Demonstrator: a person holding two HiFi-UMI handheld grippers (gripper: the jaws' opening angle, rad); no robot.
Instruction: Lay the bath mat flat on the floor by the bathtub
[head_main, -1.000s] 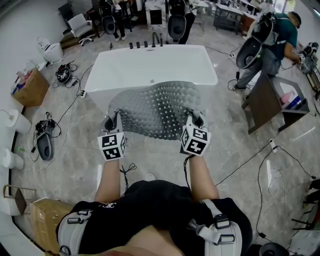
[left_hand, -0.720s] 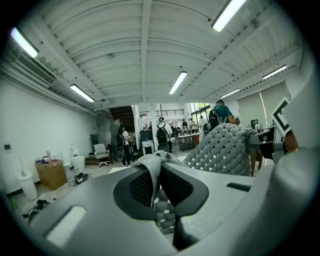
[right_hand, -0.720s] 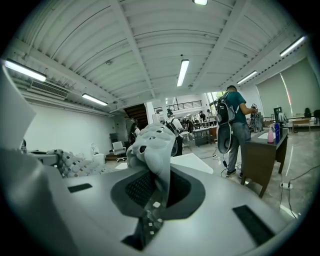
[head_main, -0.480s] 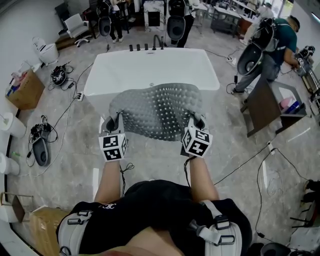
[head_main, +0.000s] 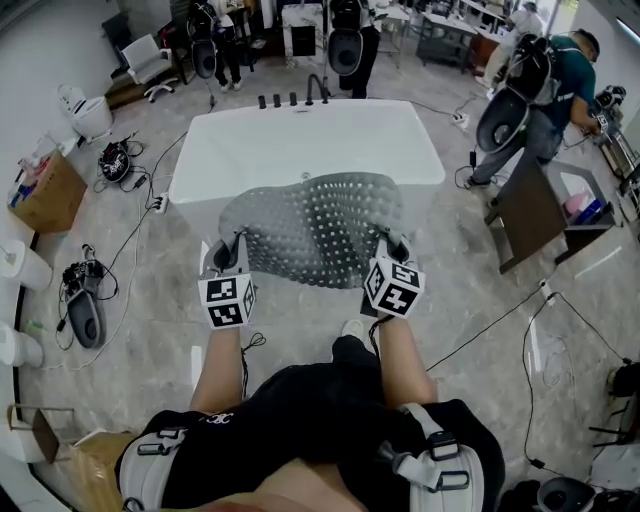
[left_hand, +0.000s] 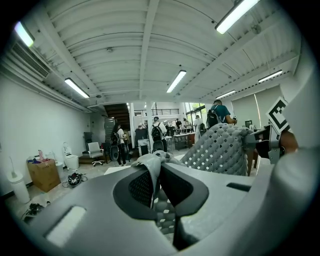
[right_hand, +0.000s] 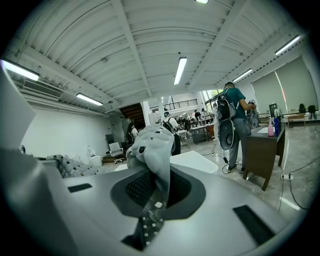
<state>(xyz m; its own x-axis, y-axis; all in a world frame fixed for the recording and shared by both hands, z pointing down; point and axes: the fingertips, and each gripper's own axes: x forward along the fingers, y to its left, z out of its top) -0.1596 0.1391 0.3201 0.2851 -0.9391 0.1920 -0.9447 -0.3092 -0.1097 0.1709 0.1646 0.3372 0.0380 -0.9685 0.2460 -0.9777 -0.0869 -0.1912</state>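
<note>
A grey perforated bath mat (head_main: 312, 228) hangs stretched between my two grippers, held in the air in front of the white bathtub (head_main: 305, 150). My left gripper (head_main: 229, 254) is shut on the mat's near left corner. My right gripper (head_main: 387, 247) is shut on its near right corner. In the left gripper view the mat's edge (left_hand: 153, 172) is pinched in the jaws and the mat (left_hand: 220, 149) arches off to the right. In the right gripper view a bunched corner of the mat (right_hand: 152, 152) sticks up from the shut jaws.
Grey marbled floor (head_main: 300, 315) lies between me and the tub. Cables (head_main: 500, 320) and a power strip run across the floor at the right, a dark cabinet (head_main: 525, 215) stands to the tub's right with a person (head_main: 545, 85) beside it. A cardboard box (head_main: 45, 190) and gear lie at the left.
Both grippers hold the mat as before; the mat and grippers have shifted slightly down and towards me in the picture, and my foot shows below the mat now.
</note>
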